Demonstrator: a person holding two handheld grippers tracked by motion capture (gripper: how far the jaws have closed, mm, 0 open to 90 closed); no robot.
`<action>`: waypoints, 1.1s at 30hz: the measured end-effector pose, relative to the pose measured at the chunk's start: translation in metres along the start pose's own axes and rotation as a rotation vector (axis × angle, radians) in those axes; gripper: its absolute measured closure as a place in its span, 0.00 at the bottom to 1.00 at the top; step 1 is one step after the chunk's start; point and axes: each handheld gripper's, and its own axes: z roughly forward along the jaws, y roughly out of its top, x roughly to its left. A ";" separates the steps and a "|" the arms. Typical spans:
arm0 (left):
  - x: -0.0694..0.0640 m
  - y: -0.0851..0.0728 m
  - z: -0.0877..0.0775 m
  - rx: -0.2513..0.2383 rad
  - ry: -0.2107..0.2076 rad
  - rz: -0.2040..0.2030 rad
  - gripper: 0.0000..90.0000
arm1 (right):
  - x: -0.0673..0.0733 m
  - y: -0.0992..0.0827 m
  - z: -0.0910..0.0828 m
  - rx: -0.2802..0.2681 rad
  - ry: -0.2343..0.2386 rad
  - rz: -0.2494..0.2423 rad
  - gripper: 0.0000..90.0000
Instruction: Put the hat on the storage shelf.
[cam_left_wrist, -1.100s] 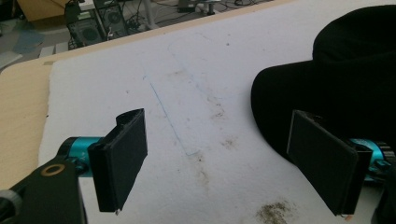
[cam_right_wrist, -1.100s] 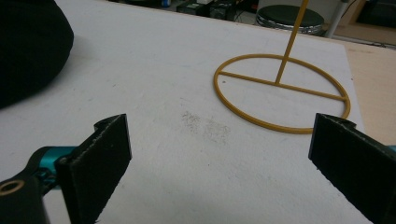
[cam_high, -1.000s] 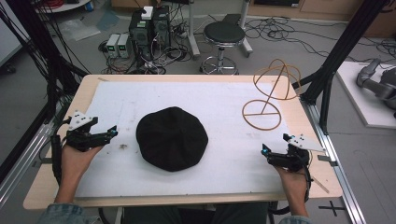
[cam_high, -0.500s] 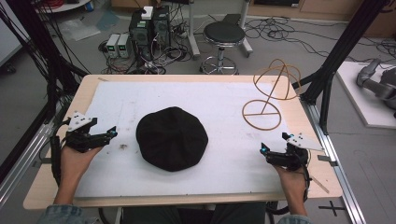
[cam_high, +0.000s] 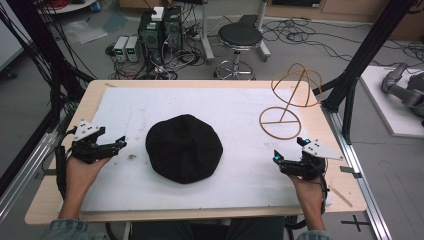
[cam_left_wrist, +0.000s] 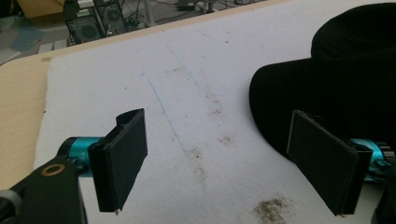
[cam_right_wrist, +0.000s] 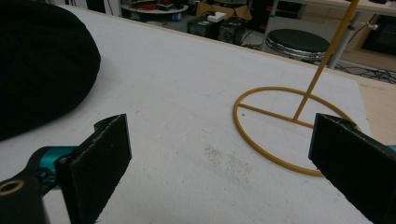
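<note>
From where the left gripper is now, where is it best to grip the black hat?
Probably the near left brim of the hat. It lies flat on the white mat, a low soft dome, so only the edge offers a fold to pinch. The left gripper, jaws open, already faces that edge; come in low from the left.

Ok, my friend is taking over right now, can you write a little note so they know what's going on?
Left gripper: open, holding nothing, left of the black hat.
Right gripper: open, holding nothing, just in front of the wire hat stand.
The hat lies flat mid-table on the white mat; the stand is upright at the far right with nothing on it.
Done: nothing yet.
Left: probably pick up the hat and put it on the stand.
</note>
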 end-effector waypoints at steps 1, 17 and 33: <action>0.000 0.000 0.000 0.001 -0.001 -0.001 0.23 | 0.000 0.001 0.001 -0.002 0.000 -0.006 0.06; 0.000 0.000 0.000 0.003 -0.002 -0.005 0.23 | 0.011 0.011 0.008 -0.024 0.042 -0.014 0.06; 0.000 0.001 -0.002 -0.008 -0.004 -0.008 0.23 | 0.043 0.038 0.032 -0.082 0.137 -0.052 0.06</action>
